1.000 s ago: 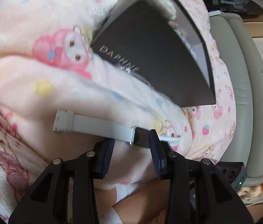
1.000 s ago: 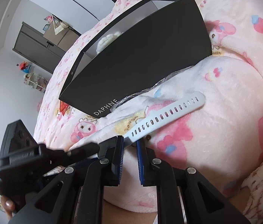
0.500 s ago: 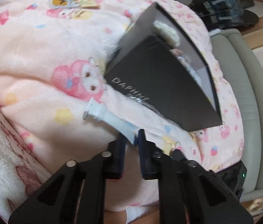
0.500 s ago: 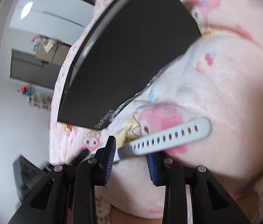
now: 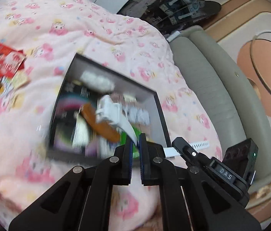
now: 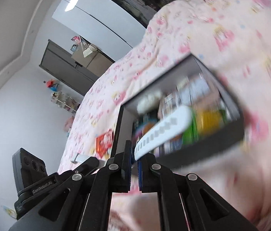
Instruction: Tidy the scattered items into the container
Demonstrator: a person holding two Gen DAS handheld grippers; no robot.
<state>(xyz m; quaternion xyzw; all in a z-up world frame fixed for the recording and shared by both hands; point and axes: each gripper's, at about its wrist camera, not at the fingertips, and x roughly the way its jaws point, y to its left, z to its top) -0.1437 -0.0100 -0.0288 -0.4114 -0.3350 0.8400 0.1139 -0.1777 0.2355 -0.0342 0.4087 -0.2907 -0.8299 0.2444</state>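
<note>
A white watch strap is held up over the open black box (image 5: pixel 159 113), which lies on the pink blanket and holds several blurred items. My left gripper (image 5: pixel 134 141) is shut on the strap's buckle half (image 5: pixel 114 113), which sticks up over the box's inside. My right gripper (image 6: pixel 134 156) is shut on the holed half (image 6: pixel 166 128), which points over the box (image 6: pixel 119 129). In the left wrist view the right gripper (image 5: pixel 181 149) sits close by on the right, with the holed half (image 5: pixel 199 145) past it. The left gripper (image 6: pixel 89 161) shows at the lower left of the right wrist view.
The pink cartoon-print blanket (image 5: pixel 116 28) covers the bed. Red packets (image 5: pixel 4 63) lie on it left of the box, also seen as red packets (image 6: pixel 104 142). A grey padded edge (image 5: pixel 212 88) runs along the right. Shelves and a dark cabinet (image 6: pixel 68 65) stand by the far wall.
Both grippers have risen with the strap from the blanket to above the box, whose inside now shows. The left jaws closed onto the strap; the right jaws tightened on it.
</note>
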